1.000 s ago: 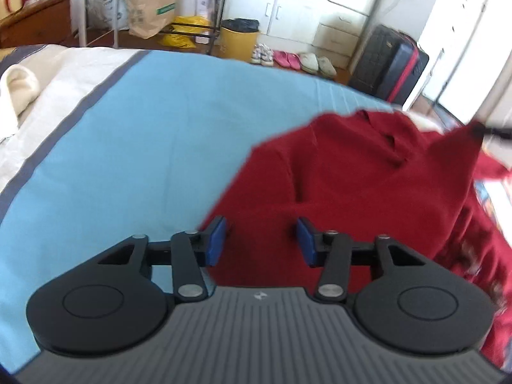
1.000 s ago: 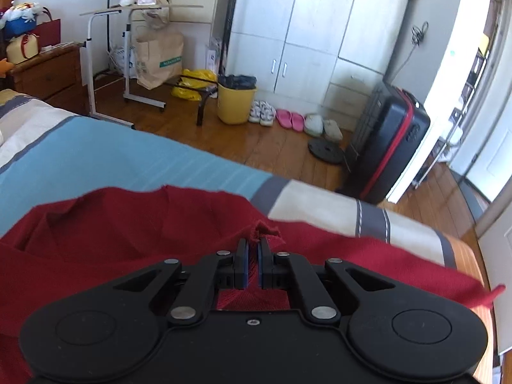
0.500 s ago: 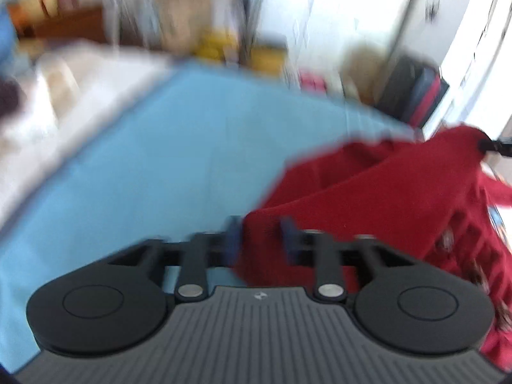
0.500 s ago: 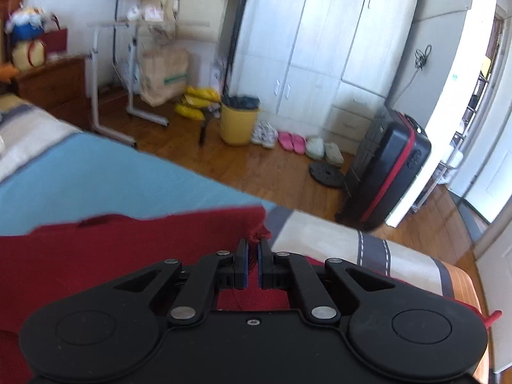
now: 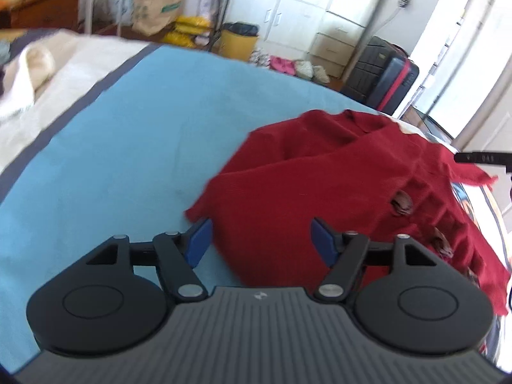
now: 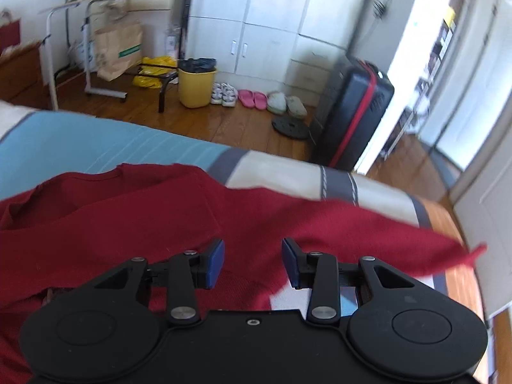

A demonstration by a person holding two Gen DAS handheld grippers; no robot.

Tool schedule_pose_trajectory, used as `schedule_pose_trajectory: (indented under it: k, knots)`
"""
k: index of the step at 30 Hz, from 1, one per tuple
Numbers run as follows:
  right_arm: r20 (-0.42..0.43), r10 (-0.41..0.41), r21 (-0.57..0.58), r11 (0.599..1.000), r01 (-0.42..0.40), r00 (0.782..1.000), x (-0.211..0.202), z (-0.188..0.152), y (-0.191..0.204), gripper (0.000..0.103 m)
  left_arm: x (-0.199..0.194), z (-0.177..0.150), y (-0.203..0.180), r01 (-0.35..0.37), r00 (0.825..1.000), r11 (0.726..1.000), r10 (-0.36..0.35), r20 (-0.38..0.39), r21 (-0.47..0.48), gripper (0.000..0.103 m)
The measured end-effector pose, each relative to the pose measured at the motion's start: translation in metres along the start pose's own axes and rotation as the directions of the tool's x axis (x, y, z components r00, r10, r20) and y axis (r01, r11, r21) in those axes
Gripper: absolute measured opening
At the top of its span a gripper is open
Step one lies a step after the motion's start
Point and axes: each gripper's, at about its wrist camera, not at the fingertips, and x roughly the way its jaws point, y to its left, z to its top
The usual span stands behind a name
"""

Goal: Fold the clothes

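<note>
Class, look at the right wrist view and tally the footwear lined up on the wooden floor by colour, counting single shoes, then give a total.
White trainers: 2
Pink slippers: 2
Pale grey-green slippers: 2
Total: 6 single shoes, standing in a row between the yellow plastic bin and the black suitcase with a red stripe.

A yellow plastic bin [image 6: 196,87], pink slippers [image 6: 252,98] and a black hard-shell suitcase with red trim [image 6: 353,118] stand on the wooden floor [image 6: 243,128] beyond the bed's far edge.

One red garment [image 5: 336,172]; one suitcase [image 6: 352,112]; one yellow bin [image 6: 196,88]; two grippers.
</note>
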Motion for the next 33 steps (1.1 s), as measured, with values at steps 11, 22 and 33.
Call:
schedule_pose_trajectory:
  k: [11, 22, 33]
  knots:
    - [0.069, -0.010, 0.087, 0.996, 0.004, 0.998, -0.026, -0.040, -0.084, 0.055, -0.005, -0.007, -0.117, 0.272, 0.957, 0.961, -0.266, -0.113, 0.044, 0.068]
    - [0.075, 0.033, 0.470, 0.880, -0.064, 0.997, -0.008, -0.096, -0.228, 0.055, 0.071, 0.007, -0.308, 0.273, 0.959, 0.859, -0.204, -0.199, 0.434, 0.068]
    - [0.006, 0.099, 0.771, 0.634, -0.068, 0.995, 0.064, -0.100, -0.319, 0.056, 0.198, 0.045, -0.389, 0.147, 0.981, 0.835, -0.056, -0.185, 0.530, 0.052]
